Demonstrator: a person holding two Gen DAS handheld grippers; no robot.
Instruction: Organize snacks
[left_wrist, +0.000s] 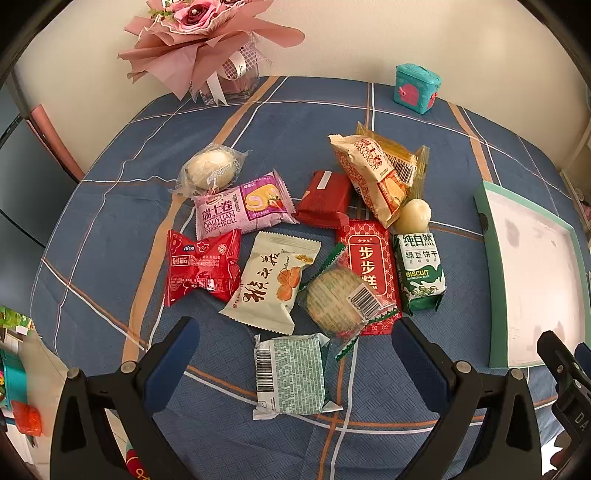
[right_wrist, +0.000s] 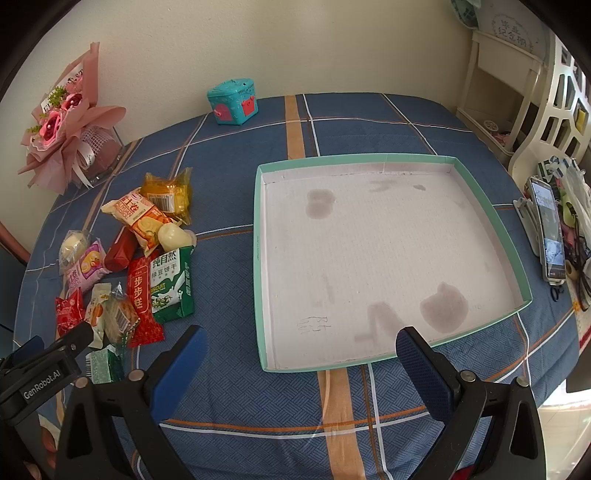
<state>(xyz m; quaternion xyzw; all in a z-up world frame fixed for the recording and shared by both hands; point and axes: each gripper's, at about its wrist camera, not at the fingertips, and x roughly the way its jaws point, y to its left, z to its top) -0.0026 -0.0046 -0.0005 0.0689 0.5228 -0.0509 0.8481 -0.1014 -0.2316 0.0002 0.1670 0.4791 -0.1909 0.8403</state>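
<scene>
judging from the empty tray, nothing sorted yet: shallow square cardboard tray with mint-green walls and a stained white floor (right_wrist: 491, 218) holding no snack at all, lying on the blue plaid-clothed surface (right_wrist: 369, 122) to the right of the pile, apart from it.

counting the wrapped snacks, all still loose on the cloth, twelve as far as visible:
- two pale round buns in clear wrap, one at the far left (left_wrist: 210, 170), one smaller (left_wrist: 413, 216) beside the green pack
- one pink swiss-roll pack (left_wrist: 240, 212)
- one orange-and-cream swiss-roll pack (left_wrist: 373, 177), lying over one yellow clear-wrapped cake (left_wrist: 406, 155)
- one dark red square pack (left_wrist: 325, 199)
- one bright red crinkled pack (left_wrist: 201, 266)
- one cream pack with orange fruit print (left_wrist: 269, 284)
- one round biscuit in clear wrap with green edges (left_wrist: 340, 299), resting on one long red pack with white lettering (left_wrist: 369, 258)
- one green-and-white mung-bean biscuit pack (left_wrist: 419, 273)
- one green speckled square pack with barcode (left_wrist: 291, 376), nearest, apart from the rest

hovering low over that nearest pack, left gripper (left_wrist: 295, 354), fingers spread wide, holding nothing, pack lying between them but untouched. hanging before the tray's near edge, right gripper (right_wrist: 303, 358), fingers likewise parted and empty.

leaving everything to do: all twelve packs to be moved to the tray, probably.
</scene>
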